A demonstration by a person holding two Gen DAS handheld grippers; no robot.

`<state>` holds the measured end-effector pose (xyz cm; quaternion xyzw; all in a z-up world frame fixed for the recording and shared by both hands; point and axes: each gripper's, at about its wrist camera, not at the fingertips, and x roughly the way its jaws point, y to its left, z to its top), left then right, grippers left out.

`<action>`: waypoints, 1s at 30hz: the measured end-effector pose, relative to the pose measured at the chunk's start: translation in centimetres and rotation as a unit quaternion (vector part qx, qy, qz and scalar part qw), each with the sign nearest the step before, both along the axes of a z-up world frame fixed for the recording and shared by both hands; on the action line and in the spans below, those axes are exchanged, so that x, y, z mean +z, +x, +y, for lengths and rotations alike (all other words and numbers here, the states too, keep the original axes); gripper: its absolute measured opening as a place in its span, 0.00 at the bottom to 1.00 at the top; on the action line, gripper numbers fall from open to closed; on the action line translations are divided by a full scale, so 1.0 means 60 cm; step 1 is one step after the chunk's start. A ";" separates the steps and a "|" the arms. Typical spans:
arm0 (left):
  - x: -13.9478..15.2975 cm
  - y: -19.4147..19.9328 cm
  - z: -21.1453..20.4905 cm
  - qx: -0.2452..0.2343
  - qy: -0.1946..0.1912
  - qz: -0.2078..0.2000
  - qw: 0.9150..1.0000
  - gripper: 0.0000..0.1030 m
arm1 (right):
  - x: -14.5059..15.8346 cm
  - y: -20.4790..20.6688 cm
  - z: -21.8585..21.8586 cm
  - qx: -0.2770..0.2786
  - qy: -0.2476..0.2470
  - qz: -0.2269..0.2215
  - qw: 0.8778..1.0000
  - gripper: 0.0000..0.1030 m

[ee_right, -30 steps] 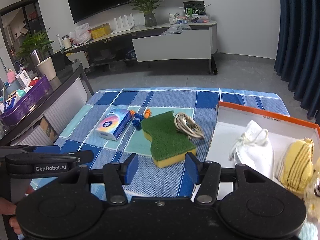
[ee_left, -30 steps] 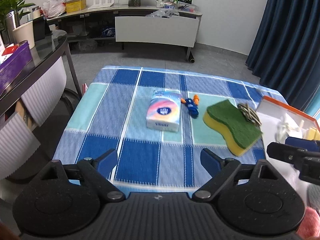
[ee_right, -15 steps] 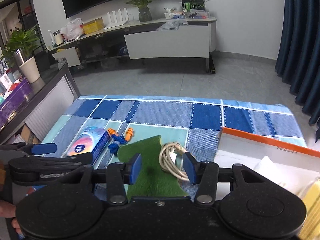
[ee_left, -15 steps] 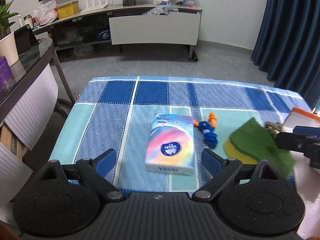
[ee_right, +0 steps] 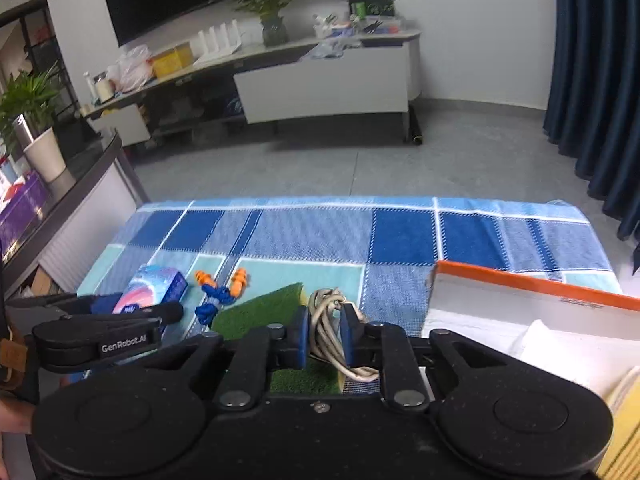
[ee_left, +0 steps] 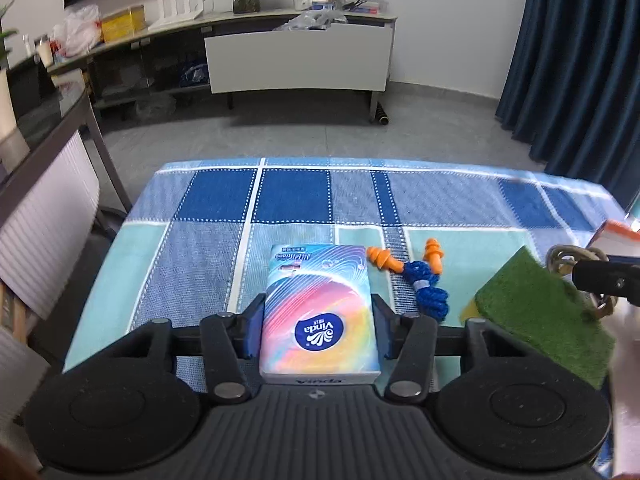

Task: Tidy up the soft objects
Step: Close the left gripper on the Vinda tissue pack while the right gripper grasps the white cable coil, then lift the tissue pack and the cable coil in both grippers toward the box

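My left gripper (ee_left: 318, 330) is closing, pads against the tissue pack (ee_left: 318, 316). My right gripper (ee_right: 323, 338) is closing, clamping the coiled cable (ee_right: 330, 328) that lies on the sponge (ee_right: 256, 312).

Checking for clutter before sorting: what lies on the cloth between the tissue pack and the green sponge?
The corded orange earplugs lie between the tissue pack and the green sponge, touching neither. It shows in both wrist views, clearest in the left.
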<state>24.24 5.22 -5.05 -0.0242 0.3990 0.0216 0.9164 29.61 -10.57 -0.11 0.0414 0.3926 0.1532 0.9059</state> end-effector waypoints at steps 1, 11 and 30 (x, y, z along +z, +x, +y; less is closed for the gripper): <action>0.003 -0.005 0.003 0.005 -0.001 -0.002 1.000 0.51 | 0.005 -0.004 -0.002 0.000 0.004 -0.002 1.000 0.20; 0.075 -0.074 -0.019 0.006 0.002 -0.028 1.000 0.51 | 0.060 -0.072 -0.005 -0.001 -0.005 -0.044 0.999 0.20; 0.142 -0.176 -0.074 -0.012 -0.001 -0.045 0.999 0.51 | 0.129 -0.221 -0.025 -0.006 0.008 -0.064 0.998 0.20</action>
